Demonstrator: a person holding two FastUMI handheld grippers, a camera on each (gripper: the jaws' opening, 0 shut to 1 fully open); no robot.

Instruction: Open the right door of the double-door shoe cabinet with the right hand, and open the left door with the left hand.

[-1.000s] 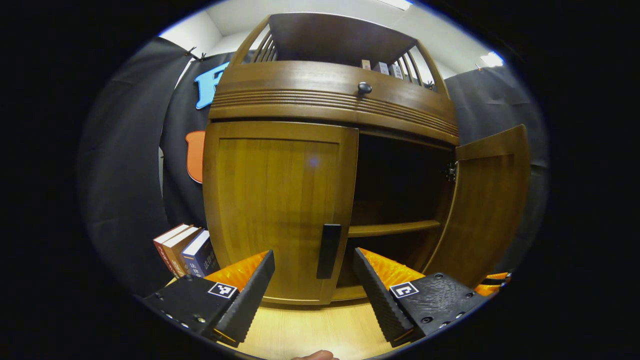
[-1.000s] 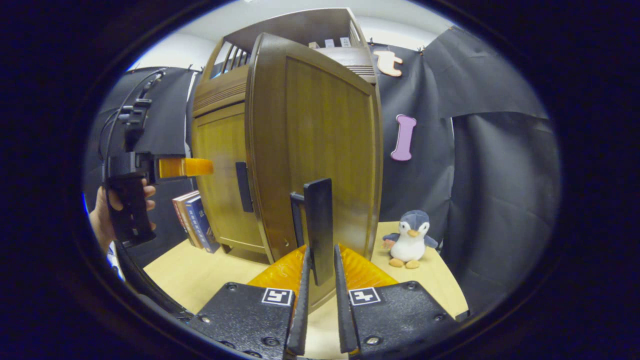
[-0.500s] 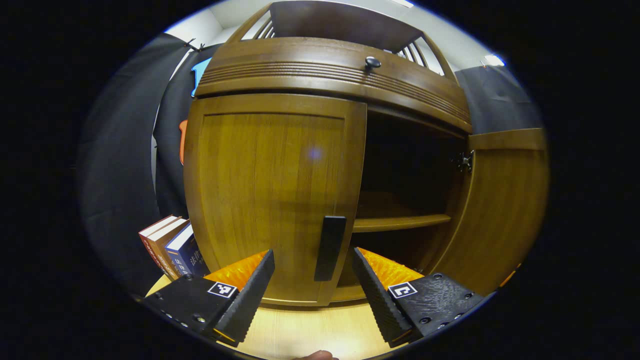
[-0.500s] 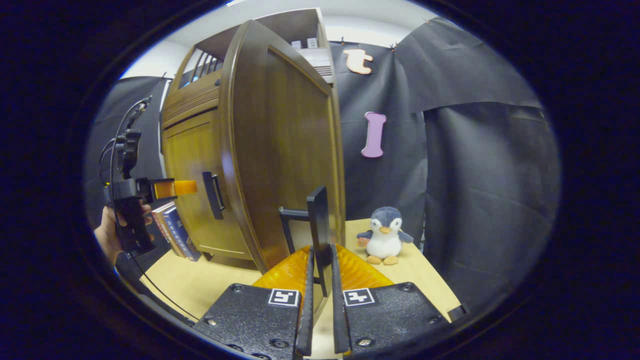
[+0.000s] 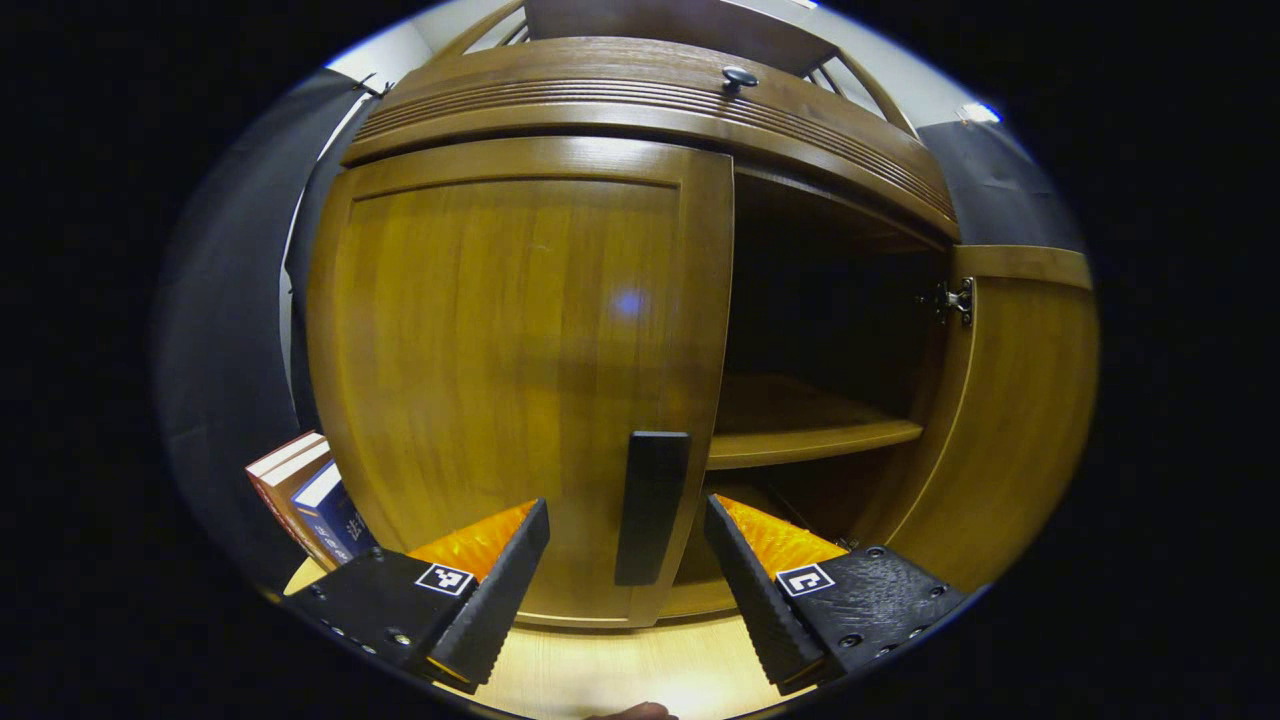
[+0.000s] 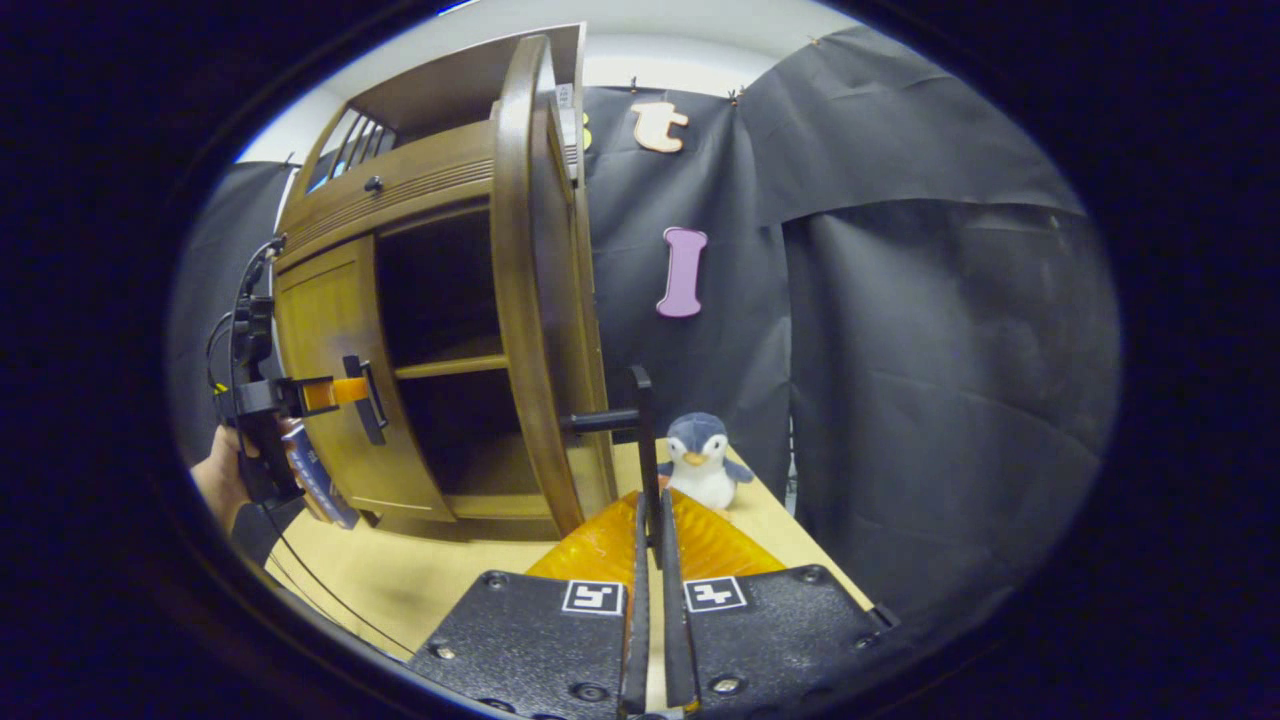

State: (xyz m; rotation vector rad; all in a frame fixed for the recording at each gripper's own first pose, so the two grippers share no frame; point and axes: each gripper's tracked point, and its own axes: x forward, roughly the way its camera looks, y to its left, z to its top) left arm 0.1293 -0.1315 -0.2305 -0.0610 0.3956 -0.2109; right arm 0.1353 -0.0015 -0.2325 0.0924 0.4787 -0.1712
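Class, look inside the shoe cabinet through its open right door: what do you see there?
Inside the shoe cabinet, past the open right door, a bare wooden shelf crosses the dark interior. The closed left door covers the left half.

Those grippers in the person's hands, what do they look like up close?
Each gripper, left and right, has two wedge-shaped fingers with ridged inner faces, mounted on black blocks bearing small square black-and-white markers and screws. Seen from the right gripper view, the left gripper has a black pistol-style handle and black cables looping above.

shoe cabinet (image 5: 640, 110): brown wood | right door (image 6: 535, 300): swung open | left door (image 5: 520, 370): closed
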